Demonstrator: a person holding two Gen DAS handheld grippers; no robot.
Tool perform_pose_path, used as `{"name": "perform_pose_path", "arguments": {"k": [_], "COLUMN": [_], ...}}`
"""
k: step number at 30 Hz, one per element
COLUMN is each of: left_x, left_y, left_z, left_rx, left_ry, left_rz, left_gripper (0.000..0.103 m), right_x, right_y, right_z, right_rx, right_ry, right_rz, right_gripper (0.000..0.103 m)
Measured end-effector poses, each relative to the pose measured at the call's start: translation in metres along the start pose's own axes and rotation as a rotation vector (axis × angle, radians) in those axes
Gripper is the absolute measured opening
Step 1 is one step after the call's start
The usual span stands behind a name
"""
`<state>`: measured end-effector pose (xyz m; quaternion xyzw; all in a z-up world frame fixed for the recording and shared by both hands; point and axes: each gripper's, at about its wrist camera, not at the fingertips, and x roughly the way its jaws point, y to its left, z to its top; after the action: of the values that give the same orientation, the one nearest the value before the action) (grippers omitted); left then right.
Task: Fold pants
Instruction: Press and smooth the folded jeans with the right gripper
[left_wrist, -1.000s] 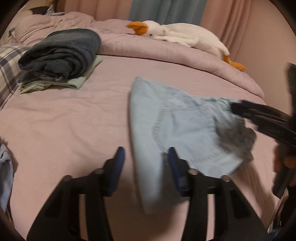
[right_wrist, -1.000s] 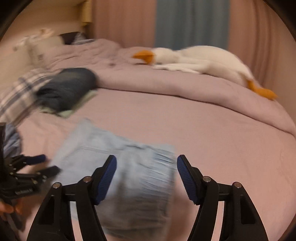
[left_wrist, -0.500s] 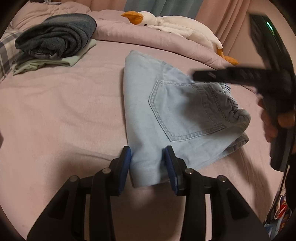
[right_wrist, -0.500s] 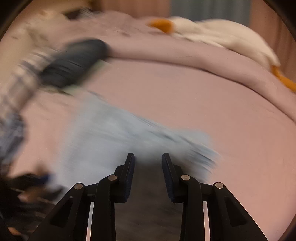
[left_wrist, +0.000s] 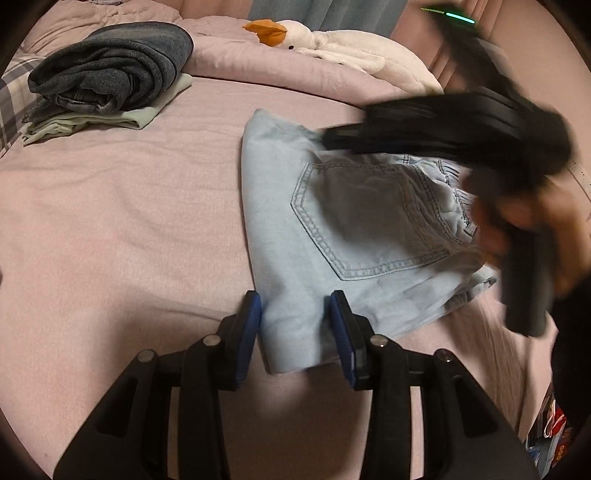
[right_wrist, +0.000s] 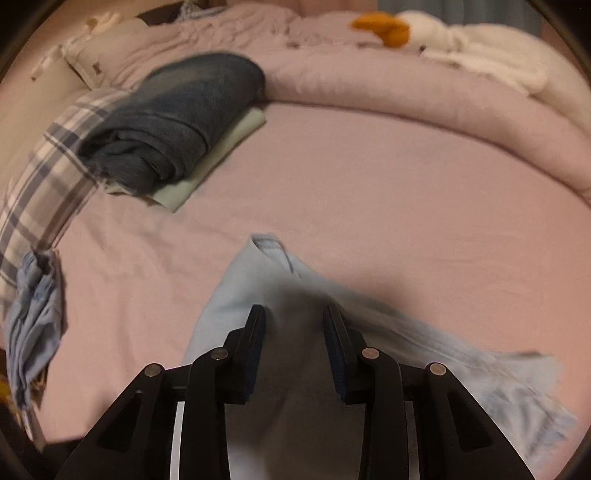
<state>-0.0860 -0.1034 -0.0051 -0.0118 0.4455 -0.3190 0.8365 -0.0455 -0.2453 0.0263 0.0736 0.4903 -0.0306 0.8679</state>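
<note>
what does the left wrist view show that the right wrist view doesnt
Only the left wrist view shows the back pocket of the light blue pants, the blurred right claw from the side above them, and the hand holding it. Only the right wrist view shows the crumpled blue garment at the bed's left edge and the plaid fabric. Both show the pants, the dark folded jeans on a pale green garment, the goose plush and the pink bed.
</note>
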Motion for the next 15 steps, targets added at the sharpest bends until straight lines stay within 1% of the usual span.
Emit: {"name": "perform_pose_path", "arguments": {"k": [3, 5, 6, 8, 10, 11, 12, 14, 15], "left_x": [0.001, 0.001, 0.001, 0.002, 0.003, 0.004, 0.005, 0.005, 0.005], "left_y": [-0.002, -0.002, -0.002, -0.002, -0.004, -0.007, -0.006, -0.007, -0.006], "left_z": [0.000, 0.000, 0.001, 0.002, 0.003, 0.003, 0.006, 0.007, 0.008], "left_rx": [0.004, 0.004, 0.005, 0.004, 0.006, 0.014, 0.017, 0.008, 0.002], "left_ry": [0.002, 0.005, 0.005, 0.007, 0.011, 0.014, 0.015, 0.020, 0.023], "left_rz": [0.008, 0.014, 0.015, 0.022, 0.032, 0.044, 0.051, 0.061, 0.064], "left_gripper": [0.040, 0.040, 0.040, 0.041, 0.042, 0.042, 0.042, 0.043, 0.044], "right_x": [-0.047, -0.069, -0.085, -0.103, -0.107, -0.103, -0.097, -0.088, -0.086], "right_y": [-0.018, -0.035, -0.044, -0.052, -0.061, -0.062, -0.062, -0.063, -0.067], "right_z": [-0.030, -0.043, -0.059, -0.078, -0.095, -0.108, -0.114, -0.123, -0.123], "right_rx": [0.019, 0.042, 0.050, 0.059, 0.052, 0.035, 0.014, -0.002, 0.036], "right_ry": [-0.076, -0.103, -0.118, -0.131, -0.105, -0.076, -0.058, -0.043, -0.028], "right_rz": [-0.034, -0.091, -0.127, -0.181, -0.200, -0.221, -0.242, -0.277, -0.263], "right_gripper": [0.034, 0.034, 0.034, 0.034, 0.034, 0.034, 0.034, 0.041, 0.041]}}
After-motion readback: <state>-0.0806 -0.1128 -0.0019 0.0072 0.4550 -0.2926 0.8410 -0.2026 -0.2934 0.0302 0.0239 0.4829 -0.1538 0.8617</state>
